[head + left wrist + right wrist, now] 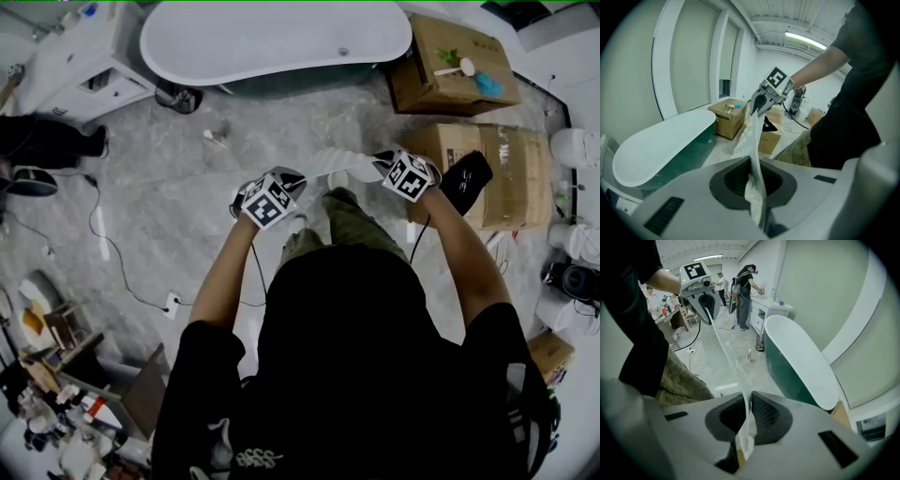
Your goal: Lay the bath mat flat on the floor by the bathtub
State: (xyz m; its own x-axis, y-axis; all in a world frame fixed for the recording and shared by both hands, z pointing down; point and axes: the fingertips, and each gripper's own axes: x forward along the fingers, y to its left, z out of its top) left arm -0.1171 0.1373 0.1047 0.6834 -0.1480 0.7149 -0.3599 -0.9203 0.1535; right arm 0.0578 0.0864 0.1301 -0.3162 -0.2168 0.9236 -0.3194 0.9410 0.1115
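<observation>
A: Where is the mat [339, 161]?

B: Off the floor [169, 197]. It hangs as a pale, thin strip between the two grippers, in front of the person's [366, 375] knees and on the near side of the tub [272, 37].

A: What does the left gripper [289, 178] have?

B: One end of the mat. In the left gripper view its jaws are pressed together with the mat's edge pinched between the dark pads, and the sheet runs straight out from them toward the other gripper.

A: And the right gripper [386, 162]?

B: The same at the other end. In the right gripper view the jaws are closed tight on the mat, and a short white flap pokes out behind the pads.

A: Is the mat flat?

B: It is held out between the grippers. Each gripper view shows it edge-on, with a slight sag and some rippling along its length.

A: What lies around it?

B: The tub stands across the top of the head view, well apart from the mat. Two boxes [497, 173] sit to the person's right, the nearer one just beyond the right gripper. The floor under the mat is grey marbled stone
</observation>
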